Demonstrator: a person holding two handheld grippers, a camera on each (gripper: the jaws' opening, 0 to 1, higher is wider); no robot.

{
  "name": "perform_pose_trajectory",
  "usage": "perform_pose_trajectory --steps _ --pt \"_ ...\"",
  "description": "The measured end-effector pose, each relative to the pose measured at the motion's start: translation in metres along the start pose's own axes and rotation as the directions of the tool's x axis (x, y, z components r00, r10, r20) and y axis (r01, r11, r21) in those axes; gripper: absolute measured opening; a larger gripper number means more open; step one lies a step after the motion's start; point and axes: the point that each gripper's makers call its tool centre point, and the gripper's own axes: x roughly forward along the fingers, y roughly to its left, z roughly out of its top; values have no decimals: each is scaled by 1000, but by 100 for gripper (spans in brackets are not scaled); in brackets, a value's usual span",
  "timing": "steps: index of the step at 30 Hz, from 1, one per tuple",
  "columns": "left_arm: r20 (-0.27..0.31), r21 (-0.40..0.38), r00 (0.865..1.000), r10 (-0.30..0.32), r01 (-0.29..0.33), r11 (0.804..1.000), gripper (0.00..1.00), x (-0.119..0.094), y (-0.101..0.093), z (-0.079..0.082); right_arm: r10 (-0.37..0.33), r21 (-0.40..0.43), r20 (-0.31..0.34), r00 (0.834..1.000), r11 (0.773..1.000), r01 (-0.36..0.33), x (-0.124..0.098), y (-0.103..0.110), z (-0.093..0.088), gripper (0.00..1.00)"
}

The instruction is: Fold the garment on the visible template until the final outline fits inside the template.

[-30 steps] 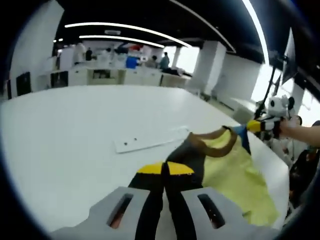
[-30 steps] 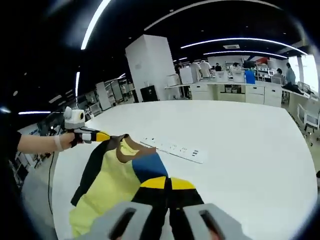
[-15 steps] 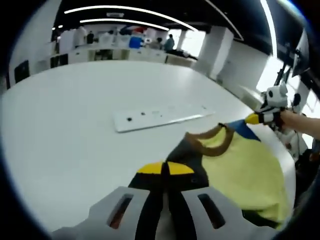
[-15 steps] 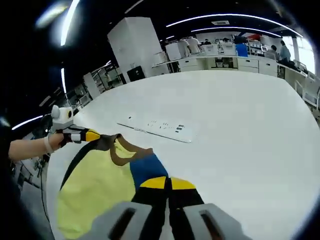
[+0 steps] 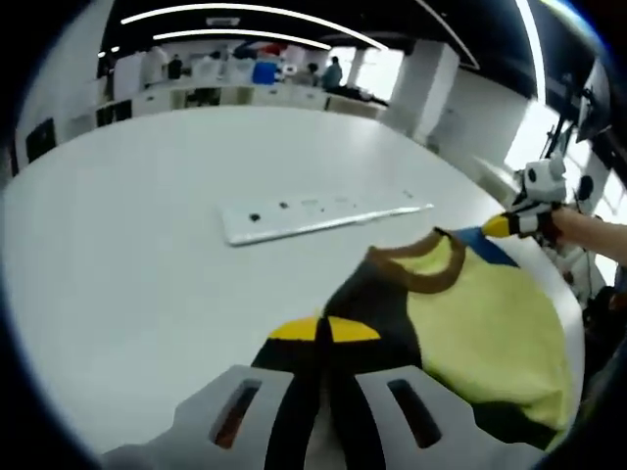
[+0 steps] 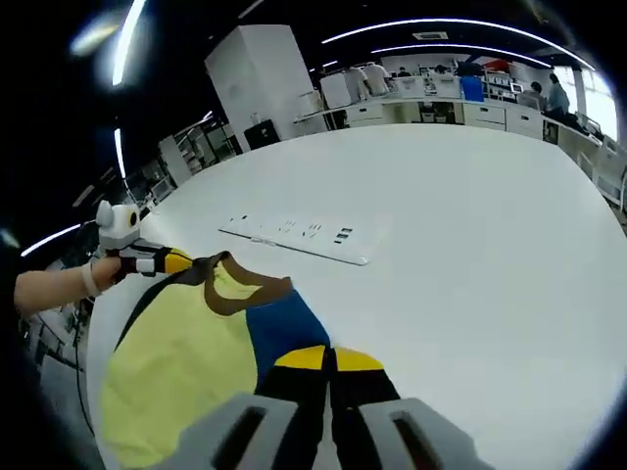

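Observation:
A yellow garment (image 5: pixel 470 323) with a brown collar (image 5: pixel 416 274), one black shoulder and one blue shoulder hangs stretched between both grippers over the white table (image 5: pixel 118 245). My left gripper (image 5: pixel 323 331) is shut on the black shoulder. The right gripper (image 5: pixel 500 227) appears far right in the left gripper view, held by a hand. In the right gripper view, my right gripper (image 6: pixel 328 359) is shut on the blue shoulder (image 6: pixel 279 328) of the garment (image 6: pixel 176 352). The left gripper (image 6: pixel 171 260) holds the far black corner at left.
A flat white strip (image 5: pixel 313 215) with small marks lies on the table just beyond the collar, also seen as the strip (image 6: pixel 294 238) in the right gripper view. The table's edge (image 6: pixel 98 323) runs beside the garment. Counters, a white column (image 6: pixel 260 83) and people stand far behind.
Both views have dipped closer to the table. The garment has spread wider and sunk lower, and its collar now sits nearer the white strip. Both grips are unchanged.

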Motion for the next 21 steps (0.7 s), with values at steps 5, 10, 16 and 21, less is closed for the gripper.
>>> perform_pose_trajectory --steps 5,10,16,21 --pt "5 16 1000 1 -1 1000 0 1 0 2 -1 -1 -7 1000 1000 1 4 -1 -2 0" --pt "28 76 999 -20 18 997 0 3 -4 6 20 54 18 1000 998 -21 5 1 -1 3" --pt "65 104 998 -18 12 995 24 3 -4 18 23 32 35 999 999 -25 3 4 -1 27" --pt "98 130 995 -21 8 992 43 0 -9 28 30 29 78 996 999 -32 -3 6 3 45"
